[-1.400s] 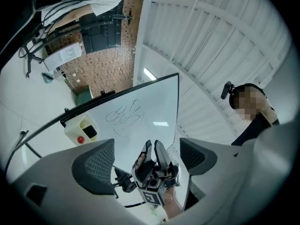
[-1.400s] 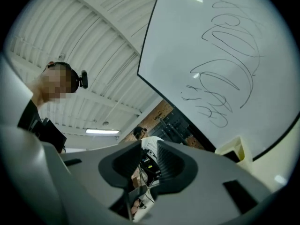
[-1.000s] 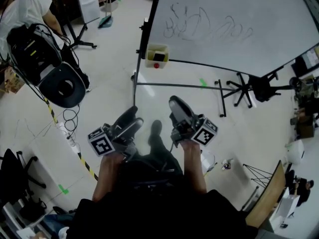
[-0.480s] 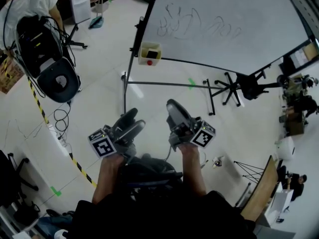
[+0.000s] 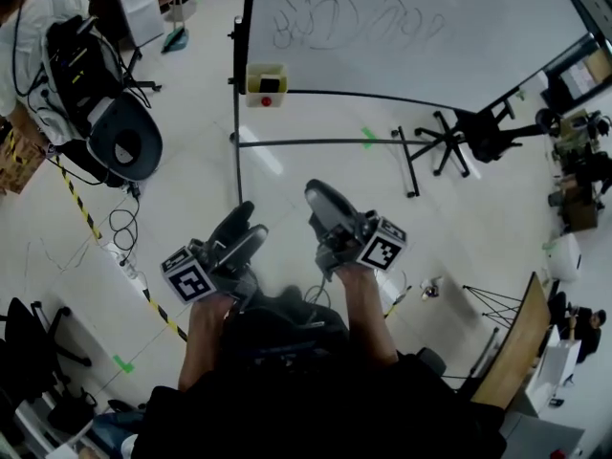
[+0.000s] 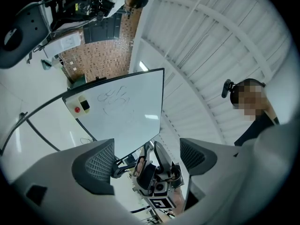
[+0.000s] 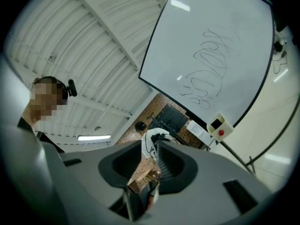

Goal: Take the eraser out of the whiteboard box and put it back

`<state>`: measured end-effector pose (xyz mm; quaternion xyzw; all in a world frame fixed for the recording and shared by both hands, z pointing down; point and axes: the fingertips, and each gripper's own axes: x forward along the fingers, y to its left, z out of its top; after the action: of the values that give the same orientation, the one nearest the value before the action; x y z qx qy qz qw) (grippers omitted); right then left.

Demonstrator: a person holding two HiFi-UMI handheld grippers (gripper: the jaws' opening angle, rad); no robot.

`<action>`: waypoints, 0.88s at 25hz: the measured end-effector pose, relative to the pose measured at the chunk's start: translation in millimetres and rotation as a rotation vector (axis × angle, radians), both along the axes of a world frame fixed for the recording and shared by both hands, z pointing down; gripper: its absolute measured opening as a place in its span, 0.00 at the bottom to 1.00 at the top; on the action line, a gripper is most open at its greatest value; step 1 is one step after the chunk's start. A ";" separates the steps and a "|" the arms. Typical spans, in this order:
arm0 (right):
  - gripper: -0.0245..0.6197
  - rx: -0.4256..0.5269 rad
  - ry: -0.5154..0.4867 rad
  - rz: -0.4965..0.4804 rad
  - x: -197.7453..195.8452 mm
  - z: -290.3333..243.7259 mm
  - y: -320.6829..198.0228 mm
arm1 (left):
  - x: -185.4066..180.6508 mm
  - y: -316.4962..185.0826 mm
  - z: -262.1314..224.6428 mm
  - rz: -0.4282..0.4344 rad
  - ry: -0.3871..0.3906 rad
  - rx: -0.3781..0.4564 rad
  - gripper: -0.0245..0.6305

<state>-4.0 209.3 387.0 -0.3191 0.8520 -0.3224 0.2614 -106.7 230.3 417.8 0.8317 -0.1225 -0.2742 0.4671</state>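
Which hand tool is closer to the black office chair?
Right. The right gripper is on the office chair's side; the left gripper lies beyond it, farther away.

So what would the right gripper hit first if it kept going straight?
Nothing nearby: the way ahead of the right gripper looks free. Far off, probably the whiteboard, though depth is unclear.

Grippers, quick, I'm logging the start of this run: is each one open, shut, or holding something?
Grey plastic left gripper: open, nothing between its jaws.
Grey plastic right gripper: shut, jaws together, nothing held.
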 end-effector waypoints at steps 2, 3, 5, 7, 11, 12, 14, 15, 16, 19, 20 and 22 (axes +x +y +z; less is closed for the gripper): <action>0.23 -0.004 0.001 -0.002 10.7 1.6 8.6 | 9.8 8.9 -2.7 -0.007 -0.001 0.002 0.69; 0.23 -0.006 -0.006 -0.006 15.6 1.9 13.1 | 14.1 13.2 -4.7 -0.012 0.000 0.004 0.69; 0.23 -0.007 -0.033 -0.019 23.2 0.5 21.8 | 21.9 22.1 -8.0 -0.021 0.005 0.004 0.69; 0.23 0.001 -0.064 -0.039 28.7 -4.1 29.5 | 29.7 31.1 -10.3 -0.027 0.000 0.003 0.69; 0.23 0.013 -0.046 -0.058 43.4 -5.1 43.6 | 47.0 47.4 -14.3 -0.046 -0.016 0.015 0.69; 0.23 0.020 -0.047 -0.066 45.4 -6.5 48.3 | 50.6 52.5 -13.5 -0.051 -0.021 0.014 0.69; 0.23 0.032 -0.058 -0.082 49.8 -7.9 57.3 | 57.2 62.7 -11.3 -0.060 -0.038 0.009 0.69; 0.23 0.031 -0.075 -0.093 52.9 -6.2 62.4 | 60.7 67.6 -10.2 -0.063 -0.050 0.005 0.69; 0.23 0.028 -0.095 -0.105 56.2 -3.6 68.0 | 64.2 72.7 -9.2 -0.067 -0.065 0.002 0.69; 0.23 0.043 -0.121 -0.131 63.3 -1.8 84.2 | 73.4 89.4 -11.1 -0.079 -0.090 0.011 0.69; 0.23 0.054 -0.125 -0.136 64.9 -2.8 88.4 | 75.8 94.6 -11.6 -0.082 -0.096 0.016 0.69; 0.23 0.068 -0.139 -0.146 67.6 -1.4 92.8 | 79.1 100.8 -10.0 -0.088 -0.115 0.021 0.69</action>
<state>63.6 302.2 385.7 -0.2239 0.8633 -0.3329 0.3061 -27.6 331.1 407.7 0.8447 -0.1830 -0.2473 0.4380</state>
